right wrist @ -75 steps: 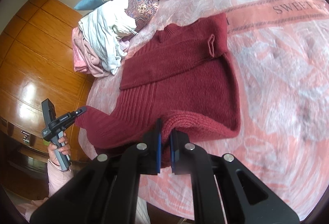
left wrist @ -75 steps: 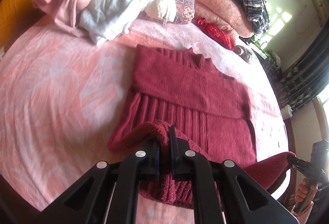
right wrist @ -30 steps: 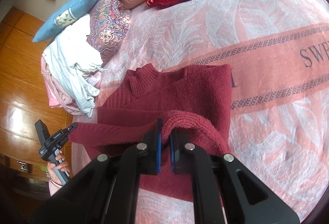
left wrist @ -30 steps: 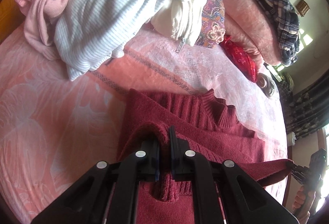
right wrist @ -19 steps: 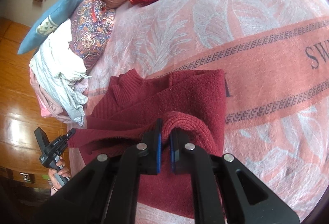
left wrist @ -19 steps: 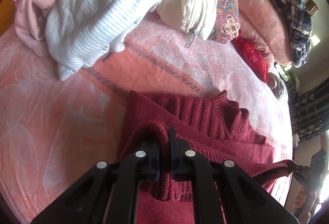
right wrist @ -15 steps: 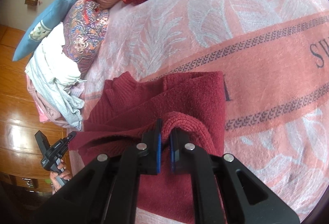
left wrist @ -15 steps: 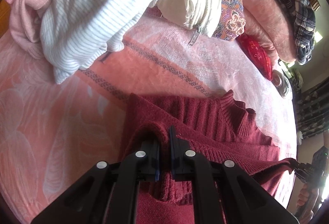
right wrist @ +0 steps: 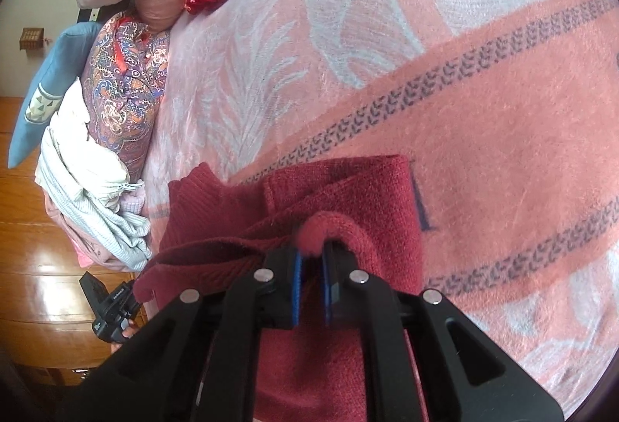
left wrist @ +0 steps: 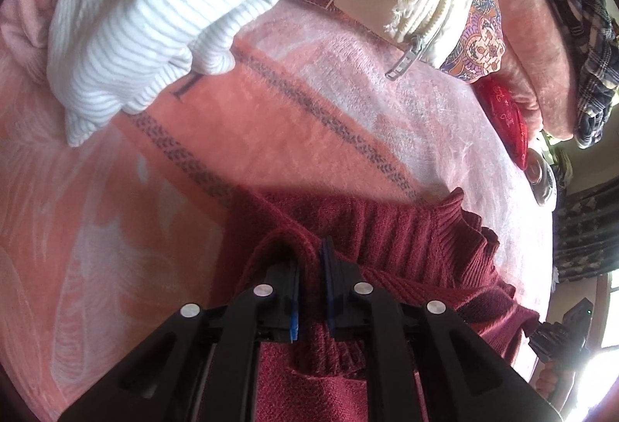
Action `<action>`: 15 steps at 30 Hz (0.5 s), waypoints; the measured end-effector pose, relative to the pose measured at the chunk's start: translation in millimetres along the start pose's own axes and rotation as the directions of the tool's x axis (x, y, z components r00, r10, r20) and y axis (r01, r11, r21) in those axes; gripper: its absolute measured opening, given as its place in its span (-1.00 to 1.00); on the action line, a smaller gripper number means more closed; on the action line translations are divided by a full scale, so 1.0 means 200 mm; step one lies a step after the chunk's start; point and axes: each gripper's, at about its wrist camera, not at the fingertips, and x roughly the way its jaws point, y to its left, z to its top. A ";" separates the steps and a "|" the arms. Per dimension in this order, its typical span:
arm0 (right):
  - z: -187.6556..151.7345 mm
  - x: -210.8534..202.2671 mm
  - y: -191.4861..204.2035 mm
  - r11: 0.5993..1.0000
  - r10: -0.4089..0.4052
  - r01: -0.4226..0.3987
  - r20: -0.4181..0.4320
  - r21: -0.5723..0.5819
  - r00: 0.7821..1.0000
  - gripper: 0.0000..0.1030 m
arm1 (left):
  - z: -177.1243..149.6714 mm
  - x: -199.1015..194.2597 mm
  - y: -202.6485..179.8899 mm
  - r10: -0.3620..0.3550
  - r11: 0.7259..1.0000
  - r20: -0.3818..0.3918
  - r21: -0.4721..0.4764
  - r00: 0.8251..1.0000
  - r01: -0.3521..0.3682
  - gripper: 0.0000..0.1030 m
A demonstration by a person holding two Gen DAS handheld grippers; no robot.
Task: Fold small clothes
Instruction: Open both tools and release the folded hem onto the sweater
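- my left gripper (left wrist: 309, 259) pinches a ridge of the dark red sweater's (left wrist: 406, 240) hem, its jaws just starting to ease apart with the knit between them.
- my right gripper (right wrist: 311, 259) pinches the other hem corner the same way, jaws beginning to part, cloth between the pads.
- the sweater lies on the pink blanket (right wrist: 503, 112), lower half doubled up toward the ribbed collar (left wrist: 460, 213).
- to do this well i judge both corners should land level with the shoulders, edges matched, before letting go fully; then draw the jaws back low so the fuzzy knit does not drag along.
- count, left to right in the left view: one heap of unfolded clothes (left wrist: 135, 15), one sweater in hand, one patterned pillow (left wrist: 479, 31), one small red cushion (left wrist: 506, 116), one plaid garment (left wrist: 580, 15).
- two grippers.
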 end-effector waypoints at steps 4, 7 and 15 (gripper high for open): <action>-0.01 -0.08 0.00 0.999 -0.021 0.023 0.055 -0.032 0.998 -0.34 | 0.00 -0.03 0.01 -0.027 1.000 -0.001 0.004 1.000 0.027 -0.73; -0.03 -0.17 0.02 0.996 -0.047 0.055 0.096 -0.073 0.994 -0.26 | 0.00 -0.09 0.03 -0.050 0.999 0.007 -0.009 0.999 0.050 -0.65; -0.17 -0.30 0.14 0.951 -0.122 0.155 0.135 -0.267 0.983 -0.15 | 0.02 -0.34 0.12 0.054 0.998 0.194 -0.046 0.980 -0.046 -0.13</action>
